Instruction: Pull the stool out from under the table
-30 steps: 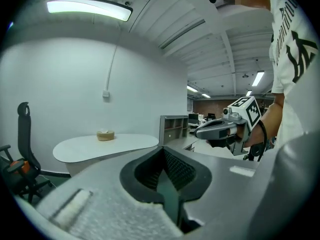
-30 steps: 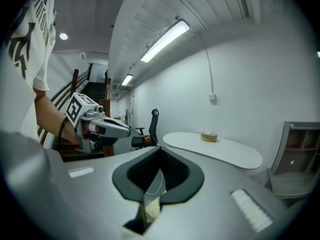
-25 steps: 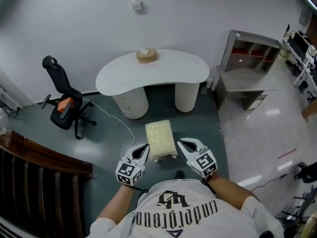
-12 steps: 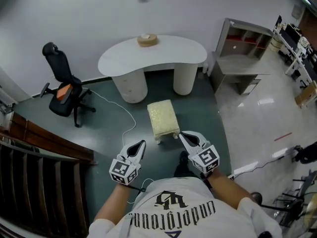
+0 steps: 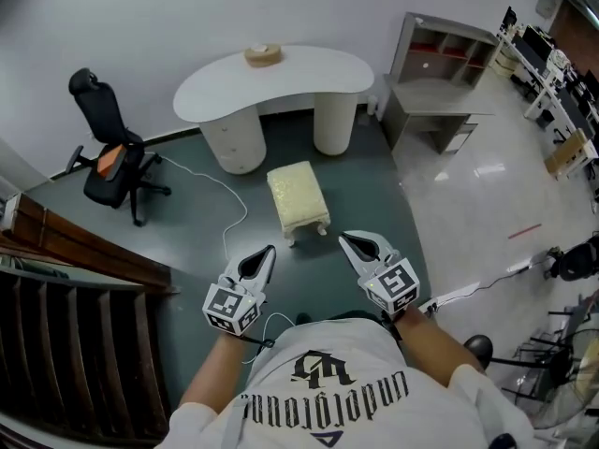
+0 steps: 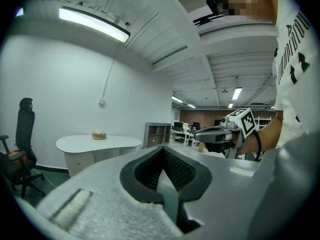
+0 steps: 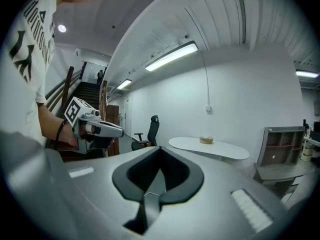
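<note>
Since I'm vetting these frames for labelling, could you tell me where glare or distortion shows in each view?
Head view: bright reflections on the glossy floor; straight edges bow. Left gripper view: fisheye circle, black corners, ceiling light strip blown out. Right gripper view: same fisheye and bright strip.

**Colours in front of you**

Your stool [image 5: 299, 199] has a pale yellow cushion on white legs. The table [image 5: 276, 80] is plain white and the floor [image 5: 365, 195] dark teal-grey. Your grey left gripper [image 5: 269, 250] and right gripper [image 5: 343, 238] carry black-and-white square markers. The office chair [image 5: 108, 157] is black.

left gripper [image 5: 267, 253], right gripper [image 5: 346, 240] withdrawn from stool [image 5: 299, 195]
</note>
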